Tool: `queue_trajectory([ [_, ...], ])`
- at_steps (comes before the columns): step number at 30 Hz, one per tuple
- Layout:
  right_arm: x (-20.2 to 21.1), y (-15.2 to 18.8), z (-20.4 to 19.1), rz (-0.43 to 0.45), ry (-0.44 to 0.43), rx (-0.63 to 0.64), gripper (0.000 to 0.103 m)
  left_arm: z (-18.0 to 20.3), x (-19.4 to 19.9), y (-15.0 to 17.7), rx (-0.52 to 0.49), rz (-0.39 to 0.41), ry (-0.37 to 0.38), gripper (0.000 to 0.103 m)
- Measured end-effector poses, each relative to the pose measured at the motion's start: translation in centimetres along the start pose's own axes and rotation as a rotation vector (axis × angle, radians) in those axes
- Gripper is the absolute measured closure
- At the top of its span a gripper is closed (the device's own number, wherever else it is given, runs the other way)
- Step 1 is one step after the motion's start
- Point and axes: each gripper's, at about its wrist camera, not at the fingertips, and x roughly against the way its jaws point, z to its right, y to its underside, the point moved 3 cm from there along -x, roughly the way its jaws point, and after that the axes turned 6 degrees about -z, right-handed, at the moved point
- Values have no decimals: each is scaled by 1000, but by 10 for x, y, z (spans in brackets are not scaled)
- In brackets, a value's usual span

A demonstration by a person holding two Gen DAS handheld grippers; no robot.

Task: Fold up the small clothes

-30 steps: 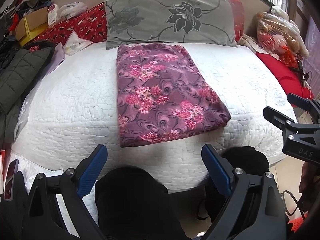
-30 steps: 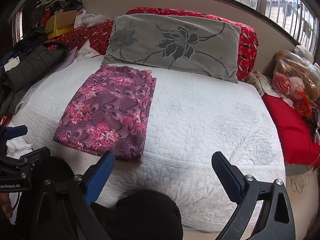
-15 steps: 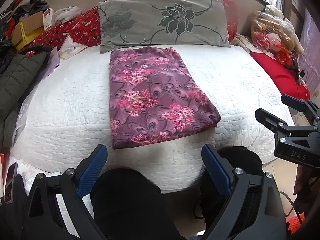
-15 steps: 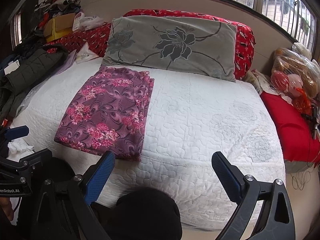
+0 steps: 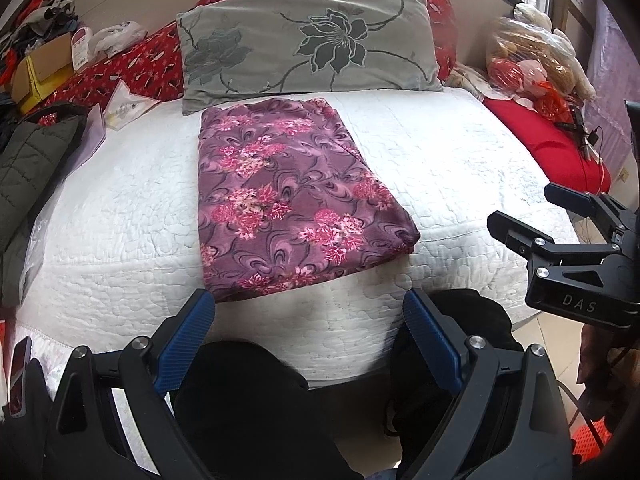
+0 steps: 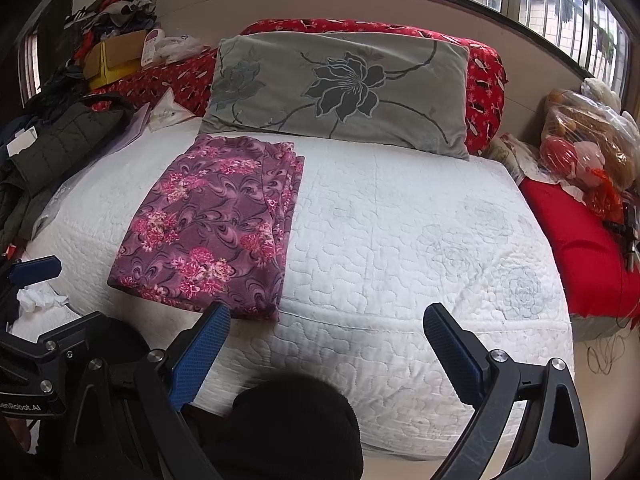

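**Folded floral garment lies on the quilt, both grippers released and clear of it**

A purple garment with pink flower print [image 5: 296, 204] lies folded into a flat rectangle on the white quilted bedcover [image 5: 452, 168]. In the left wrist view it fills the centre of the frame; in the right wrist view it sits left of centre [image 6: 212, 224]. Its far short edge lies just in front of a grey pillow with a dark flower pattern [image 5: 308, 44], and its near edge lies close to the bed's front edge. In the right wrist view the stacked layers show along the garment's right side.

The left gripper [image 5: 310, 334] hangs at the bottom of its own frame, its blue-padded fingers [image 5: 186, 338] spread wide and holding nothing; the left pad's tip sits just below the garment's near corner in the picture. The right gripper [image 6: 326, 342] is likewise released, blue pads [image 6: 202, 354] far apart, over the front edge of the bedcover. Its black frame also appears at the right edge of the left wrist view [image 5: 572, 256].

A dark green quilted jacket [image 5: 28, 160] lies at the left edge of the frame, a red cushion [image 5: 552, 148] at the right, with a clear plastic bag of stuffed toys [image 5: 532, 60] above it. A red patterned bolster [image 6: 484, 80] sits behind the pillow.
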Motion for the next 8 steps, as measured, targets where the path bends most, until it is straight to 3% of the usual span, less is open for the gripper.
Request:
queue_trajectory([
  [8,-5,1,8,-17,-15,-43,5,4,0,-1,9,12,1,7],
])
